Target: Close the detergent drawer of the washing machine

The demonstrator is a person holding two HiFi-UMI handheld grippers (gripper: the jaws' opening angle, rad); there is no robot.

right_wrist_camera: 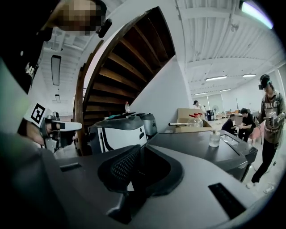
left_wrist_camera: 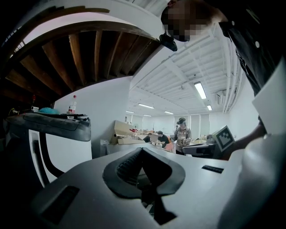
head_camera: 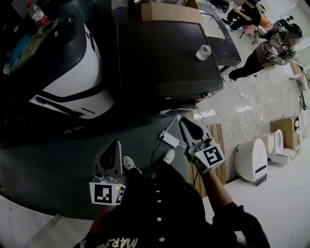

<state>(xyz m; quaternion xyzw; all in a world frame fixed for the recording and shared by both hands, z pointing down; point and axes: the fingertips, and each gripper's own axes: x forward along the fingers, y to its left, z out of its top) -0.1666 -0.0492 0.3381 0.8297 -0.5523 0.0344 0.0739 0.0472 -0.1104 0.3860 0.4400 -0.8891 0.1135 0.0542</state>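
The washing machine point(head_camera: 164, 53) is a dark box with a flat top, seen from above in the head view and at the right in the right gripper view point(right_wrist_camera: 196, 145). A small clear bottle point(head_camera: 203, 52) stands on its top. Its detergent drawer cannot be made out in any view. My left gripper point(head_camera: 110, 154) hangs over the dark floor, well short of the machine, jaws together and empty point(left_wrist_camera: 142, 150). My right gripper point(head_camera: 190, 127) is raised near the machine's front right corner, jaws together with nothing between them point(right_wrist_camera: 138, 147).
A black-and-white appliance point(head_camera: 72, 68) stands left of the washing machine, with a red-capped bottle point(head_camera: 38, 13) on it. A power strip and cables point(head_camera: 169, 139) lie on the floor. A white appliance point(head_camera: 252, 160) stands at the right. A person point(head_camera: 271, 48) stands behind. A wooden staircase point(right_wrist_camera: 125, 58) rises overhead.
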